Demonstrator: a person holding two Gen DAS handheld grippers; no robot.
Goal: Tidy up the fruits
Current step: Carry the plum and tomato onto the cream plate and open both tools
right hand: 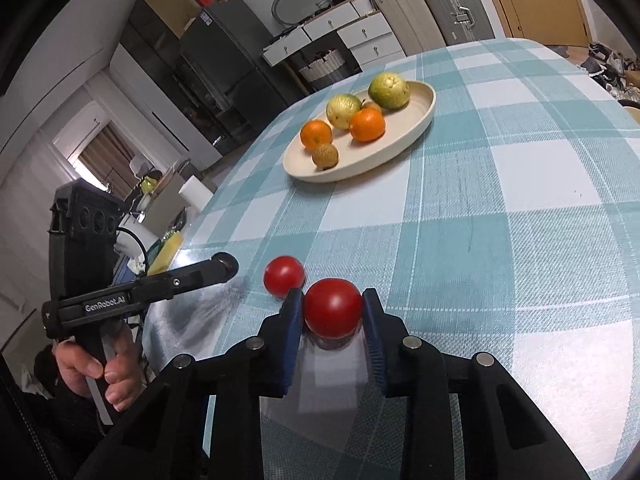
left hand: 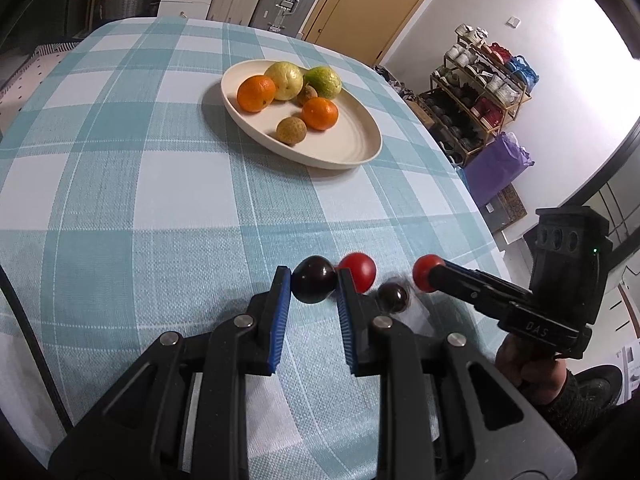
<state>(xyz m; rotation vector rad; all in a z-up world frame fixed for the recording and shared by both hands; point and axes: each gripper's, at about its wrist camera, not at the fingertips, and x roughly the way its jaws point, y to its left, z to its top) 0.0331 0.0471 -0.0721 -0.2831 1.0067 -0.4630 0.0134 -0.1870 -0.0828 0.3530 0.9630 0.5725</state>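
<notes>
Two small fruits are gripped at once: a dark plum (left hand: 314, 285) is pinched by the left claw (left hand: 314, 286), a red tomato (right hand: 333, 308) by the right claw (right hand: 333, 312), both low over the tabletop (left hand: 140, 200), well short of the plate (left hand: 360, 136). Light, smooth, thin-skinned things are judged here; a gentle squeeze across the widest middle is advised, since bruising or slipping is likely otherwise.
</notes>
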